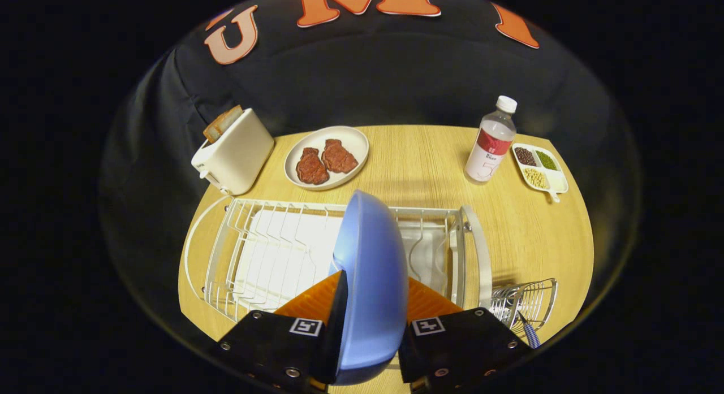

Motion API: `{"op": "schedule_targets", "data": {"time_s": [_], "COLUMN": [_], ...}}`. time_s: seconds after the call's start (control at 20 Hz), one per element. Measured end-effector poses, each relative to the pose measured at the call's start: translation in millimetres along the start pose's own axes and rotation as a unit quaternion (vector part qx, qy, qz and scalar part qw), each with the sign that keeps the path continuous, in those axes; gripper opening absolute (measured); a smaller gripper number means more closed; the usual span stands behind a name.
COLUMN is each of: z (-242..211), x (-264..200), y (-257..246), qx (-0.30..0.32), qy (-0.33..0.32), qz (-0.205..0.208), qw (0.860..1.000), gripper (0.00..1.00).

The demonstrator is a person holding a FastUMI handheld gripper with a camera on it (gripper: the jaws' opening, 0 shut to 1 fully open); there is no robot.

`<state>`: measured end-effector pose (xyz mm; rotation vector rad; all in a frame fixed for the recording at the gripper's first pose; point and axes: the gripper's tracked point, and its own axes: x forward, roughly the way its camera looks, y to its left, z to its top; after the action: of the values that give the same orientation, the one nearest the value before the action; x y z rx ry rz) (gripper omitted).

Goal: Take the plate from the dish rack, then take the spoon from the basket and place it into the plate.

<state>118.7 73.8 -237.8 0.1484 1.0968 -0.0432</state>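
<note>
Clamping blue plate (370,281) upright between fingers (421,303) | dish rack (266,252) below | spoon's basket (523,306) beside rack

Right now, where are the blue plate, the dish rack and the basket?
blue plate (373,269): gripper view, on its rounded back, between the claw's two fingers.
dish rack (271,252): gripper view, on the wire dividers, behind the plate.
basket (523,306): gripper view, on its wire wall, beside the rack.

Blue plate (370,281) — white dish rack (271,252).
</note>
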Motion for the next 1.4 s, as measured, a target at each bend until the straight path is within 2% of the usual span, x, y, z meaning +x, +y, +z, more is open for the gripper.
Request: {"op": "schedule_targets", "data": {"time_s": [0.15, 0.3, 0.45, 0.55, 0.75, 0.95, 1.15, 1.4], "z": [0.9, 20.9, 34.5, 39.8, 48.3, 30.4, -10.2, -67.8], "x": [4.8, -9.1, -21.1, -31.4, -61.8, -98.2, -130.2, -148.6], "y": [-4.7, -12.9, -25.2, -14.9, -18.4, -16.1, -14.5, -7.9], "qx": [0.021, 0.047, 0.019, 0.028, 0.005, -0.017, -0.032, -0.061], "qy": [0.006, -0.023, -0.038, -0.039, -0.061, -0.079, -0.087, -0.085], "qz": [-0.023, -0.04, -0.076, -0.062, -0.068, -0.049, -0.026, -0.003], "qw": [1.0, 0.998, 0.996, 0.997, 0.996, 0.996, 0.995, 0.994], "gripper": [0.4, 0.37, 0.37, 0.37, 0.37, 0.37, 0.37, 0.37]}}
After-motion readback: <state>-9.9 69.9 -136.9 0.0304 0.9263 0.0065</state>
